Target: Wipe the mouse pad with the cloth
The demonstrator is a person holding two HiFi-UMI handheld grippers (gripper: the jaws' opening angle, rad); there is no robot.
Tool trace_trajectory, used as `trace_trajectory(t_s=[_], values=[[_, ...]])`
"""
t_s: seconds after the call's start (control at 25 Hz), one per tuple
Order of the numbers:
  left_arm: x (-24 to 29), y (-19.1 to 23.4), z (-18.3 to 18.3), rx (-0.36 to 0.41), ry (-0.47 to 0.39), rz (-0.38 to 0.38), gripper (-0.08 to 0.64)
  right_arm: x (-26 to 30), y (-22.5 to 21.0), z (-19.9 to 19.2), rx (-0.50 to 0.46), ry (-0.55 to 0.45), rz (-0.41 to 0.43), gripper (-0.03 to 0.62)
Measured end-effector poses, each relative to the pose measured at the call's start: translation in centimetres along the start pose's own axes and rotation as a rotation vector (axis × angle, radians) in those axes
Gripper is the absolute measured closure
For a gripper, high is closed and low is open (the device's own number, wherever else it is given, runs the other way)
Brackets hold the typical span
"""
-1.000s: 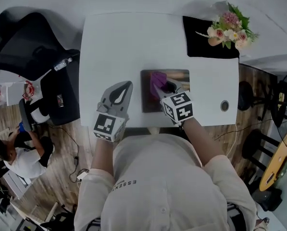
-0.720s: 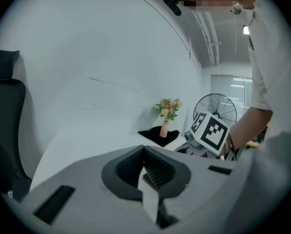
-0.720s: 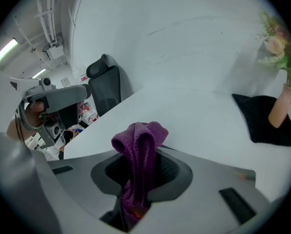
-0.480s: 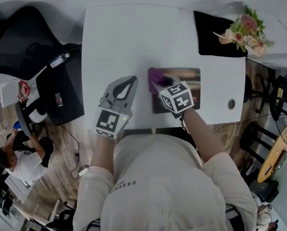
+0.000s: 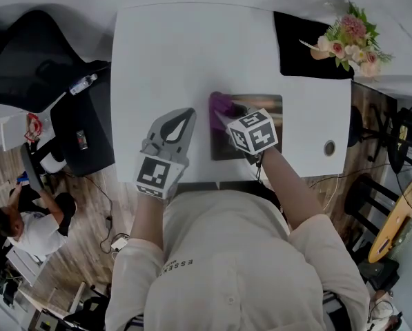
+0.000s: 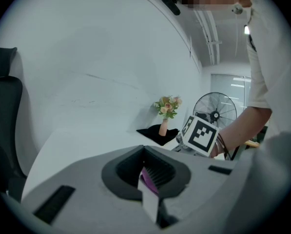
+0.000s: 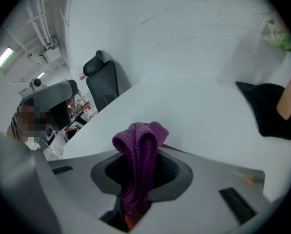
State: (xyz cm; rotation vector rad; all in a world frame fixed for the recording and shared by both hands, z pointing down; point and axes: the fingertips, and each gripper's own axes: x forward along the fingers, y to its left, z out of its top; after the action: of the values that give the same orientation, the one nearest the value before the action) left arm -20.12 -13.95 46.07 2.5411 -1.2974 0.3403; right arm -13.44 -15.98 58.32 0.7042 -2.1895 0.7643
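Right gripper (image 5: 232,121) jaws clamped on folded purple terry cloth (image 5: 221,105), dark rectangular mouse pad (image 5: 266,109) beneath it, left gripper (image 5: 182,118) just beside, jaws together, empty, over white table (image 5: 164,54).

Surface (image 5: 171,54): a white rectangular top seen from steeply above. Its near edge runs along the person's body and its far edge lies toward a pale wall.
Mouse pad (image 5: 268,109): a dark rectangle lying flat on the surface, right of the middle and close to the near edge. Its sides run parallel to the surface's edges.
Black mat (image 5: 302,43): a dark sheet lying flat in the far right corner, reaching the right edge and well apart from the mouse pad.
Round fitting (image 5: 329,147): a small grey ring in the surface, between the mouse pad's near right corner and the right edge.
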Motion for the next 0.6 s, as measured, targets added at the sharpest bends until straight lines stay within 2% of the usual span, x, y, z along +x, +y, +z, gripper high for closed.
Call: trace_trajectory(t_s=[0.6], values=[[3.8,-4.1,0.7,0.000,0.033,0.061,0.560,-3.5,-5.7,-2.1,0.026,0.003,0.043,0.488]])
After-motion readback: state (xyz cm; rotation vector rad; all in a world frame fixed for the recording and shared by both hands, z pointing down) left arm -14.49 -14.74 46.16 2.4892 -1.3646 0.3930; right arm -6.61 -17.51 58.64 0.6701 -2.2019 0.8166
